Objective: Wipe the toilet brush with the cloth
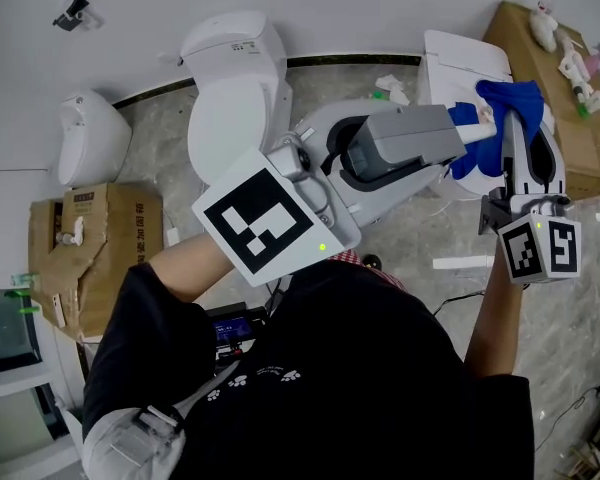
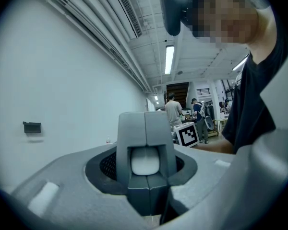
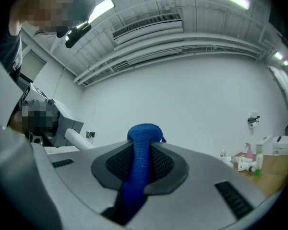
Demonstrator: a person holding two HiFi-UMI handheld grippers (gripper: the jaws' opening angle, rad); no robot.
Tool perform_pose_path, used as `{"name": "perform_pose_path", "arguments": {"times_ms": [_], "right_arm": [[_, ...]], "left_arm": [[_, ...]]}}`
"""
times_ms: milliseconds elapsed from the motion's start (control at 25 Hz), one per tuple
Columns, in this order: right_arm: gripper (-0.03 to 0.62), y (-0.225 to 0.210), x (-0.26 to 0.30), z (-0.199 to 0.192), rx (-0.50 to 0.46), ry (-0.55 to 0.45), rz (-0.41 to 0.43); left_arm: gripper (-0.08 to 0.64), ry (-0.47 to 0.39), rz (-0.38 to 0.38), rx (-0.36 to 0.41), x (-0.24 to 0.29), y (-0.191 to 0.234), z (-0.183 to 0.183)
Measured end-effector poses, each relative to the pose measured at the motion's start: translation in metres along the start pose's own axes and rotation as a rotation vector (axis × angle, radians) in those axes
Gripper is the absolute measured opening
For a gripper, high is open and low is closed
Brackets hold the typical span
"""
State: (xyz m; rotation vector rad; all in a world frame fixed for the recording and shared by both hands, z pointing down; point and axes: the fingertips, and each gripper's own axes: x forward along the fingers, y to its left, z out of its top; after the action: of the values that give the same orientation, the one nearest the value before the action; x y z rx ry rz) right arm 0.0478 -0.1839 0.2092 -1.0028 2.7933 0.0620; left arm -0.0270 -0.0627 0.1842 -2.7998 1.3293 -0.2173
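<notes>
The grey-and-white plastic toilet brush (image 1: 405,140) is held up in the air, at about 1 o'clock from the middle of the head view, above the mottled grey stone floor (image 1: 430,228). Its blocky grey part sits between the jaws of the left gripper (image 1: 375,168), which are clamped on it and stand wide to take its breadth. In the left gripper view that grey part stands upright between the jaws with a white oval set into its face. From the block a white rod (image 1: 477,126) runs toward 3 o'clock.

The bright blue woven cloth (image 1: 515,98) folds around the far end of that rod and touches it. The right gripper (image 1: 520,133) comes in from 5 o'clock with its jaws pinched narrow on the cloth. In the right gripper view a rolled strip of the cloth (image 3: 140,162) runs up through the closed jaws and bulges over their tips, and the rod shows at 9 o'clock of it.

Each gripper carries a cube with black-and-white square markers: the left one's (image 1: 270,223) lies near the centre, the right one's (image 1: 540,248) at 3 o'clock.

Behind the brush, at 11 o'clock, stands a white ceramic toilet (image 1: 235,98) with its lid down. A second white ceramic fixture (image 1: 90,133) hangs on the wall at 10 o'clock, with an open brown cardboard box (image 1: 90,248) below it at 9 o'clock. At 1 o'clock, just past the cloth, is a white box-shaped tank (image 1: 465,63), and beside it at 2 o'clock a brown cardboard surface (image 1: 580,138) holding small bottles
</notes>
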Motion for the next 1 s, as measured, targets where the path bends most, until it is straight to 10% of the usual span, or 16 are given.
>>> {"name": "perform_pose_path", "arguments": {"times_ms": [1000], "right_arm": [[0.066,-0.014,0.000,-0.009,-0.009,0.022,-0.034]], "left_arm": [[0.175,0.006,0.006,-0.015,-0.001,0.001,-0.002]]}}
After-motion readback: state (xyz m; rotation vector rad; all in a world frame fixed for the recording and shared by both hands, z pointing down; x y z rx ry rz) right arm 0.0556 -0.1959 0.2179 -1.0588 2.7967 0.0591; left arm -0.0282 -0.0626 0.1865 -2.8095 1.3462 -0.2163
